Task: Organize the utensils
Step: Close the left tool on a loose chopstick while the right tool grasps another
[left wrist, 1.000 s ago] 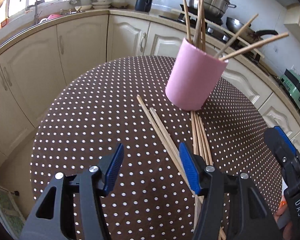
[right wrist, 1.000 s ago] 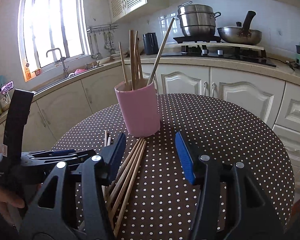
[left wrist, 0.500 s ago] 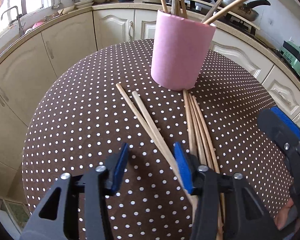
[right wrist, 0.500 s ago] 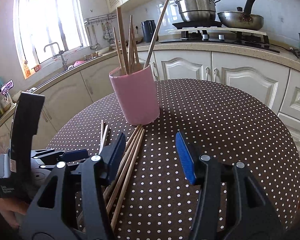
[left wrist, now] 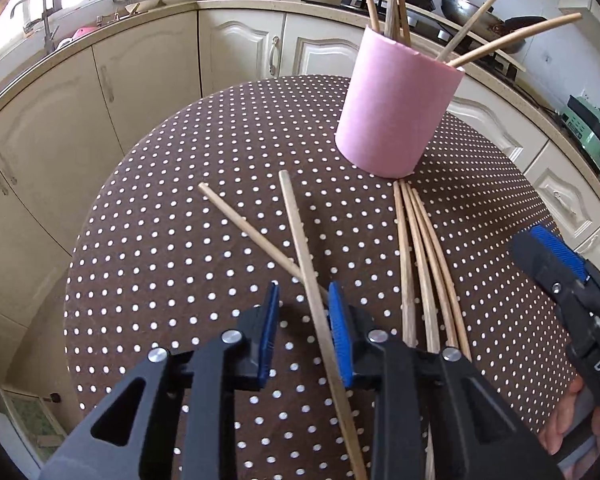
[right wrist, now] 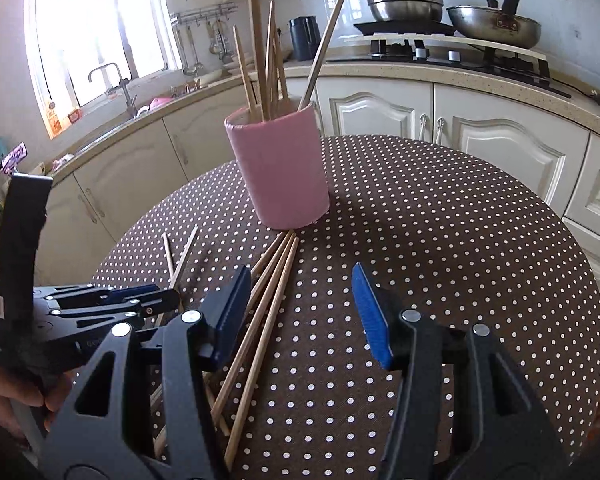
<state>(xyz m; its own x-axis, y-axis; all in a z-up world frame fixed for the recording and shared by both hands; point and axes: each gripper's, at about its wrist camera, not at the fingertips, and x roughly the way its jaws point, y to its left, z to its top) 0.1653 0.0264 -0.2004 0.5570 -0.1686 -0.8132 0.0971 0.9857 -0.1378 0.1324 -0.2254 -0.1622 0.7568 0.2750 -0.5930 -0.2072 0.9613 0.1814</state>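
A pink cup (left wrist: pixel 396 108) stands far back on the round dotted tabletop (left wrist: pixel 160 240), with cabinets and a stove counter curving behind it. About five chopsticks stand inside it. Four more lie in a bundle (left wrist: pixel 420 256) from its base toward the camera. Two loose chopsticks (left wrist: pixel 300 236) cross left of the bundle. The left gripper (left wrist: pixel 302 300) is closing, one crossed stick between its jaws against the right pad; a firm pinch cannot be told. The right gripper (right wrist: pixel 300 304) hangs half open and empty just right of the bundle. The tabletop's right and far-left parts lie bare to the edge.
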